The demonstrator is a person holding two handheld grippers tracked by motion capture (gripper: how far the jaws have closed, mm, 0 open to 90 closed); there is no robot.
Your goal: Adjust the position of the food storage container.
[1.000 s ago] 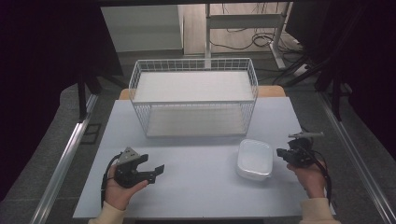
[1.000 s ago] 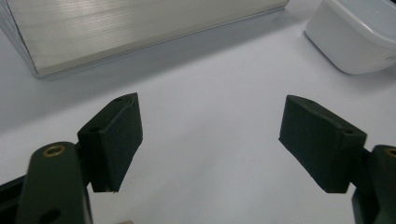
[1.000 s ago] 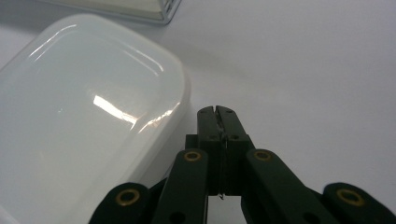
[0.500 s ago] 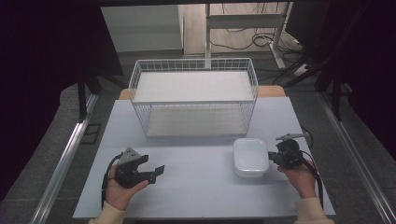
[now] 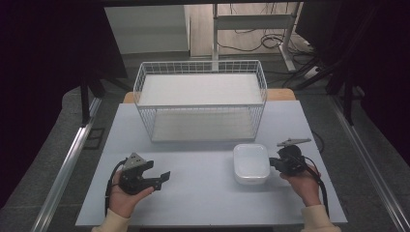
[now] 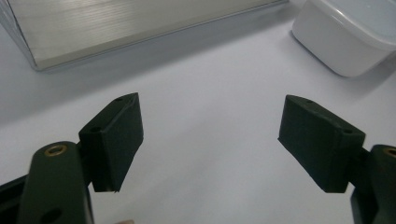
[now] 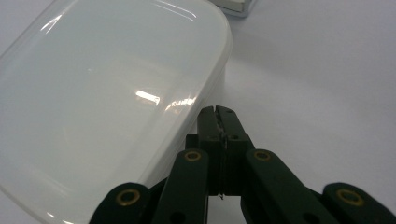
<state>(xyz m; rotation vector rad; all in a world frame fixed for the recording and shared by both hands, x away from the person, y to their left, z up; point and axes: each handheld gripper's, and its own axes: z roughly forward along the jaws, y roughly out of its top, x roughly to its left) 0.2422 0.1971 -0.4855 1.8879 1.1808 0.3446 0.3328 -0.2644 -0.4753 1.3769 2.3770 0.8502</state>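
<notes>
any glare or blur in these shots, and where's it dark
Right gripper view: bright glare streaks on the white container lid, with the shut right gripper sharp. Left gripper view: container and basket soft. High view: table evenly lit, surroundings nearly black.

White table (image 5: 203, 193): wire basket (image 5: 200, 99) at the back edge, lidded white plastic container (image 5: 250, 163) front-right, near basket's right corner, apart.

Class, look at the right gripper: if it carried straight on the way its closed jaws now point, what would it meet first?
Most likely the white lidded plastic container. The right gripper, jaws shut, sits right at that container's rim, pointing along its side edge. Whether it already touches is unclear, and it might just graze past onto the bare white table.
</notes>
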